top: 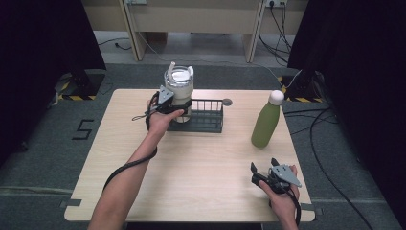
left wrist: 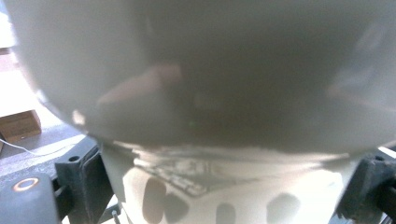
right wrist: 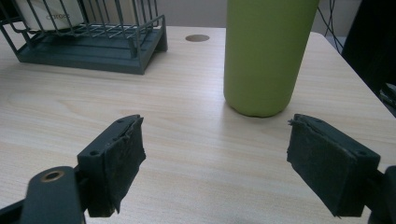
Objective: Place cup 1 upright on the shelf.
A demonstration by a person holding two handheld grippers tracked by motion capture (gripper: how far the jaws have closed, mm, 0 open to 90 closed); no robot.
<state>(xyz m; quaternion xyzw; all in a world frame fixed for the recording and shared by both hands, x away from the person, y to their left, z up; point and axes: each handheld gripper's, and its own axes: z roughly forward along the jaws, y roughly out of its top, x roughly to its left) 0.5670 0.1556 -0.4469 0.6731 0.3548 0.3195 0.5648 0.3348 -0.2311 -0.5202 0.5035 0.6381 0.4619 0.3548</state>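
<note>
We clamp the left gripper (top: 173, 106) on the white tumbler (top: 178, 91) in the wire rack (top: 207, 117); next (likely) the green bottle (top: 265, 122), our right gripper (top: 266, 176) gaping.

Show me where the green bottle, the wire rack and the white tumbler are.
green bottle (top: 265, 125), high view, middle of its body.
wire rack (top: 207, 111), high view, its bare right half.
white tumbler (top: 178, 76), high view, its lid.
</note>
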